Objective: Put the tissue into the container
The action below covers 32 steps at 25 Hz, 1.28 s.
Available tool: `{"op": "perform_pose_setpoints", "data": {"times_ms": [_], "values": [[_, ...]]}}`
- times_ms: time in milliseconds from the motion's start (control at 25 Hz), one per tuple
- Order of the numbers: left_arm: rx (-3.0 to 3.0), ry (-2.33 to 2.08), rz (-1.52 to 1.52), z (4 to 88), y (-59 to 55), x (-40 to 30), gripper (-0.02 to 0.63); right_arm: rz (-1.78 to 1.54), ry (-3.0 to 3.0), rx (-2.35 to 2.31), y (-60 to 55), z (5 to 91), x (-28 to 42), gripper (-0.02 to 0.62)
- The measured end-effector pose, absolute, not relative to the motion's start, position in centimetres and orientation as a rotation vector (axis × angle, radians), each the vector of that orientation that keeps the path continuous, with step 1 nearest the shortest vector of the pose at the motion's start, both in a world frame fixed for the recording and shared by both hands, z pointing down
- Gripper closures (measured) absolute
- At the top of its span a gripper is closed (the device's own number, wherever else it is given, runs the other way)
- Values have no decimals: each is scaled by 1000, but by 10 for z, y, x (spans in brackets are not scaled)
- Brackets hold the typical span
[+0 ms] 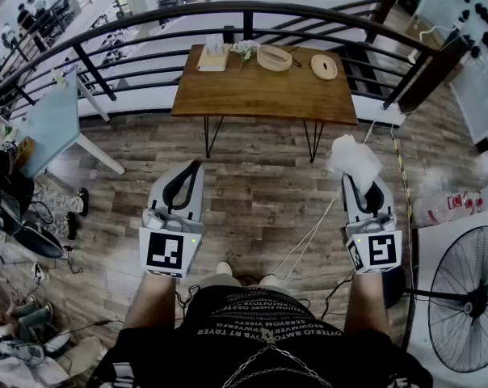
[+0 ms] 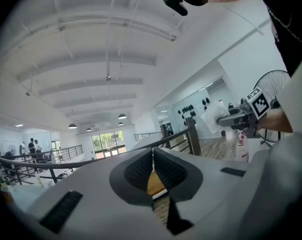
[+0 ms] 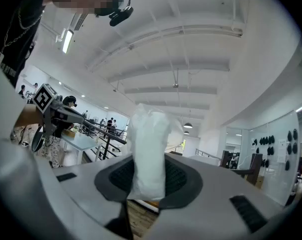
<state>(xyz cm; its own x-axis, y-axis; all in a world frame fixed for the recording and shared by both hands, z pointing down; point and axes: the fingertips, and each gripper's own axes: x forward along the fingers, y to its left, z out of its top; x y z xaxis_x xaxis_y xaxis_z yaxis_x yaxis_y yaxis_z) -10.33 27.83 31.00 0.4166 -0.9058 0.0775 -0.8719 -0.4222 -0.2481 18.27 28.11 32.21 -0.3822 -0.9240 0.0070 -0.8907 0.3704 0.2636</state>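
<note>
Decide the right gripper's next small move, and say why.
Probably carry the tissue forward to the wooden table: the right gripper has its jaws clamped on it, and the round container sits there, well ahead by the railing.

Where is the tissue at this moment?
The tissue is held in the right tongs, at the right of the head view, above the wood floor and short of the table.

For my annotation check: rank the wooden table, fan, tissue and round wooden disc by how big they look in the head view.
1. wooden table
2. fan, cut by the frame
3. tissue, nearer the camera
4. round wooden disc
</note>
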Motion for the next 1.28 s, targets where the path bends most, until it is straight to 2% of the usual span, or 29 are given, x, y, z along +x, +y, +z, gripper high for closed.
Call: {"op": "perform_pose_setpoints", "data": {"times_ms": [200,680,1280], "values": [[-2503,1571,-291,310,295,-129,575,-231,-2512,1647,296,324,156,471],[-2517,1608,-273,333,287,-244,575,-218,-2456,1809,312,315,86,469],[-2571,1587,-251,350,218,-247,575,-182,-2483,1805,252,327,83,469]]}}
